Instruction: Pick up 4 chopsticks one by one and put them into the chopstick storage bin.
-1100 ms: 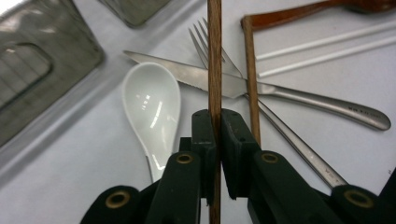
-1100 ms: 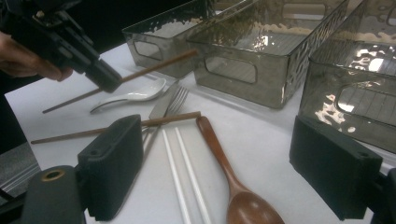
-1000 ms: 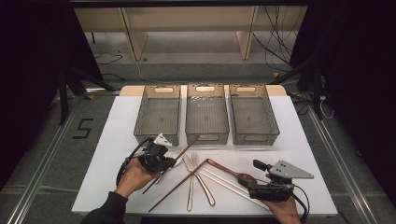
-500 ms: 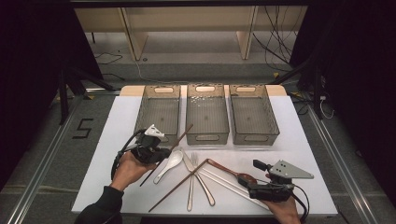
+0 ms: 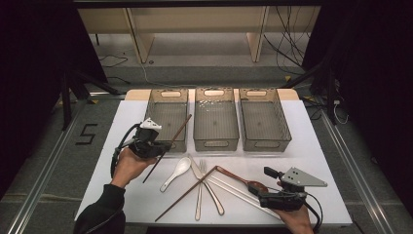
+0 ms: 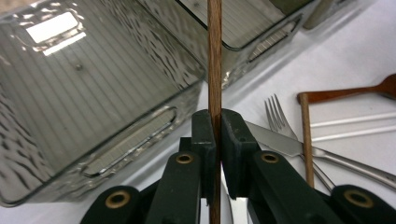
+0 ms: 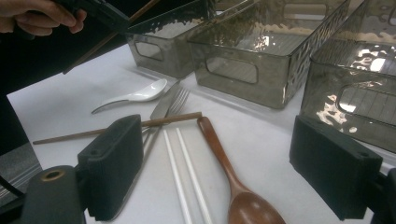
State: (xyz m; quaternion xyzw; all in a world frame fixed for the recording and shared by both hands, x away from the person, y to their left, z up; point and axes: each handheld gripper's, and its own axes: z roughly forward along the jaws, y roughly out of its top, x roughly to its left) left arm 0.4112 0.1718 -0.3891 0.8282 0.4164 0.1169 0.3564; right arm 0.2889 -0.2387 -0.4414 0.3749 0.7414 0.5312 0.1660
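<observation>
Three grey bins on white tabletop, dark surrounding room, floor cables

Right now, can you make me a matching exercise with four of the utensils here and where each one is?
Things:
1. brown chopstick
2. white ceramic spoon
3. wooden spoon
4. white chopsticks

Places:
A. lying right of the fork
B. clamped in the left tongs, off the table
C. a pair side by side by the right tongs
D. lying left of the knife

Pairs: 1-B, 2-D, 3-A, 4-C

High cam: fixed above, faces fwd/down on whole bench. Claw cams ride low, close. All share bins & fork.
</observation>
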